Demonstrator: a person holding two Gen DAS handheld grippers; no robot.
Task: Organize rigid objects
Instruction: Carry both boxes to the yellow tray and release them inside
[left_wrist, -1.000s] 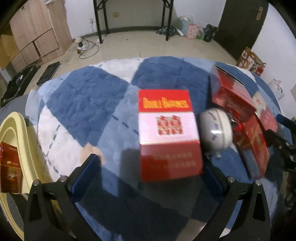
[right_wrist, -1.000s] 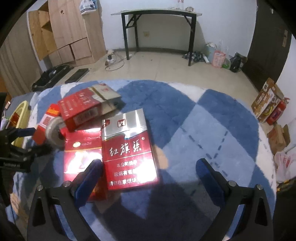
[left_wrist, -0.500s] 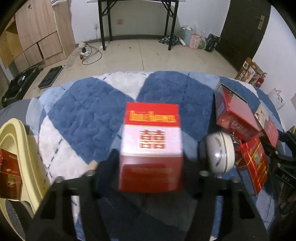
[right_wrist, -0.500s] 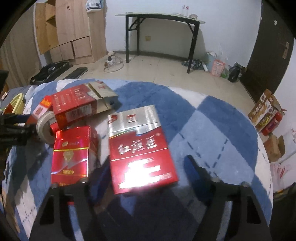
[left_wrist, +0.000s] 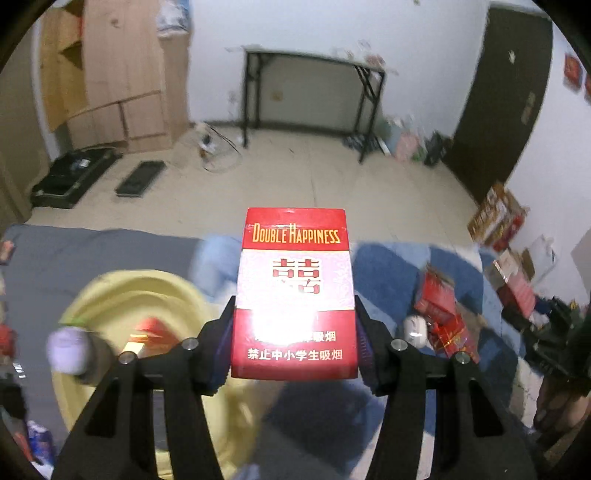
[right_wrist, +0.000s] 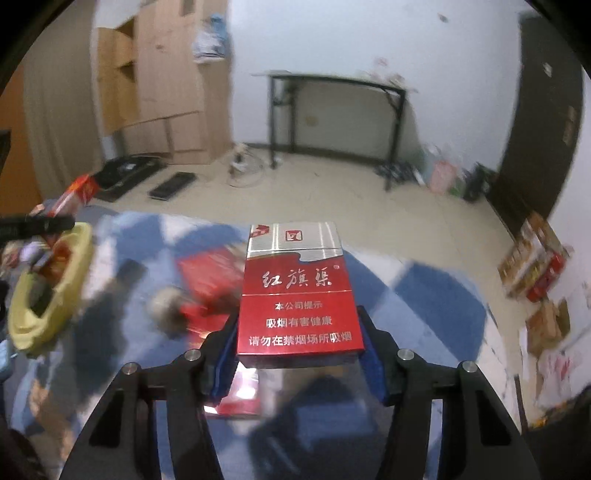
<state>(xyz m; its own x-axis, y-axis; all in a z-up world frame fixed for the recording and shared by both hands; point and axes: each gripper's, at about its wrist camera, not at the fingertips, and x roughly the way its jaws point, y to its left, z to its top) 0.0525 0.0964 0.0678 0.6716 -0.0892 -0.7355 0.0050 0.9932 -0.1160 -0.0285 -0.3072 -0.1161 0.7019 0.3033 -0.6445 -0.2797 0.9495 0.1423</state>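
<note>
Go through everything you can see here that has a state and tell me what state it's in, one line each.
Left gripper: shut on the red and white Double Happiness cigarette pack, held off the blanket.
Right gripper: shut on the red and silver cigarette pack, also lifted.
Yellow plastic basin: already holds a red pack.
Red carton on the blue checked blanket: lying down, blurred.
Dark door: closed.
</note>
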